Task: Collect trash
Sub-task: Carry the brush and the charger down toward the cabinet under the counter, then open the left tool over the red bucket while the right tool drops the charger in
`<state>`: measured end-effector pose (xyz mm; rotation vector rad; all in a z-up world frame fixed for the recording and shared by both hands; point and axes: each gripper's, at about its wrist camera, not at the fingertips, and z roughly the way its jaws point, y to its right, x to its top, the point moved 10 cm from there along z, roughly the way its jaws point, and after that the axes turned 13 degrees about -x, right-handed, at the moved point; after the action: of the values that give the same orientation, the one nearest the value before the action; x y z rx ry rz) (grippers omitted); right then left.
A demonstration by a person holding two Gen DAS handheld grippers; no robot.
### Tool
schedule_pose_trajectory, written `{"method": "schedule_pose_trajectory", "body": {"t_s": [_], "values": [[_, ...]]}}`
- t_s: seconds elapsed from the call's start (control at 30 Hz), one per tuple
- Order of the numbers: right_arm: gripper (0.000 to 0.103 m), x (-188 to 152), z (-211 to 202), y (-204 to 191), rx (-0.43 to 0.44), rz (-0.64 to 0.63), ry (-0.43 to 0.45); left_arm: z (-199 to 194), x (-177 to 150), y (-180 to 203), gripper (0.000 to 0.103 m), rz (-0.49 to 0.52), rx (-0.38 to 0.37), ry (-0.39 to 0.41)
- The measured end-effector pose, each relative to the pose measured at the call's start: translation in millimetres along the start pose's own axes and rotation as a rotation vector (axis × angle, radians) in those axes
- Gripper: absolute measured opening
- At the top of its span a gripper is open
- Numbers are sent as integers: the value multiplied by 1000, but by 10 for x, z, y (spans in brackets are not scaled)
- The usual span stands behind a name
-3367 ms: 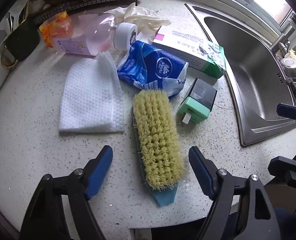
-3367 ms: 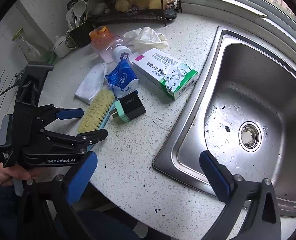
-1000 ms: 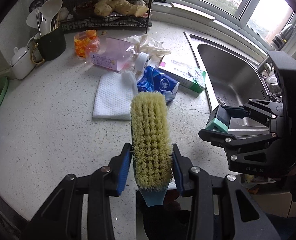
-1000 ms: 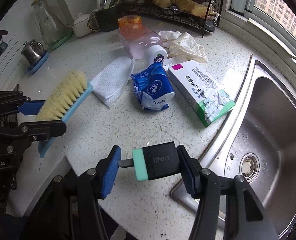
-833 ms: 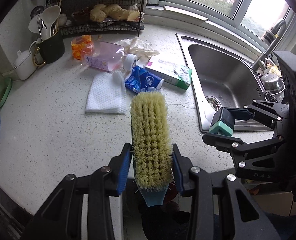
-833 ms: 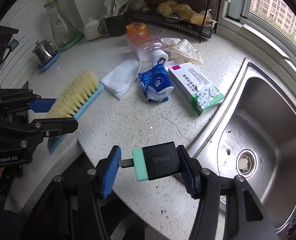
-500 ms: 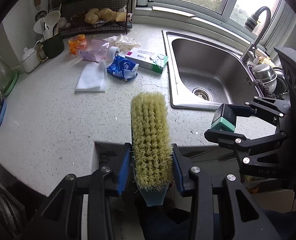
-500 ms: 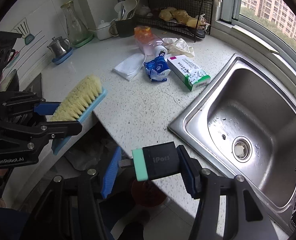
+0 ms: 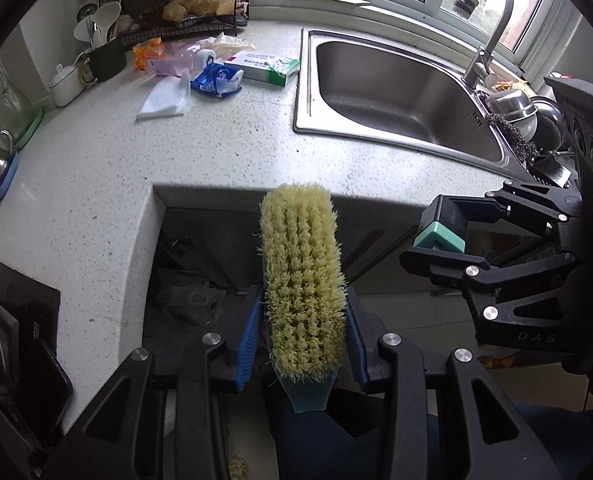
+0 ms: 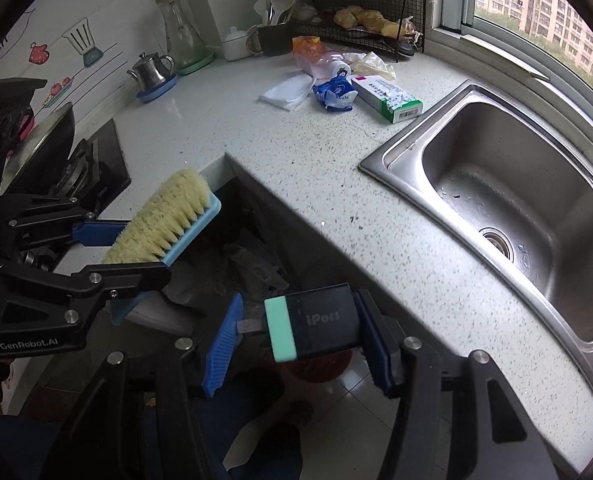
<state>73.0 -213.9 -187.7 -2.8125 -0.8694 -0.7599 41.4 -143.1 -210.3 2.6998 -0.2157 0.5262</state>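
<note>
My left gripper is shut on a scrub brush with yellow bristles and a blue back; it also shows in the right wrist view. My right gripper is shut on a black and green charger plug, also seen in the left wrist view. Both are held in the air off the counter's front edge, above a dark space below. On the counter lie a blue tissue pack, a white cloth, a white and green box, a pink bottle and a crumpled glove.
The steel sink is at the right, its faucet behind it. A wire rack, utensil cup, glass carafe and small kettle line the back. A stove is at the left. A red bin sits on the floor.
Both grippers closed on the brush and the charger, lifted them off the counter and pulled back past its front edge. The remaining items now look far away.
</note>
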Motion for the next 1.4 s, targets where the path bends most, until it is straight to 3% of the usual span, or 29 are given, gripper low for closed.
{"method": "schedule_pose_trajectory", "body": {"t_s": [0.43,0.77,1.2,1.4], "values": [[54,-577,568,-131,-5,46,-139,663,-582,-165,36,-60,-54,-151],[54,-1010,1416,-46,-20,103,-226,1636,-977,-466,36,-100,-98,-282],[54,-1438,2420,227,-63,191,-254,3054,-1237,-793,36,-97,-102,-353],[54,-1570,2617,221,-66,232,-274,3440,-1308,-777,36,-61,-107,-384]]}}
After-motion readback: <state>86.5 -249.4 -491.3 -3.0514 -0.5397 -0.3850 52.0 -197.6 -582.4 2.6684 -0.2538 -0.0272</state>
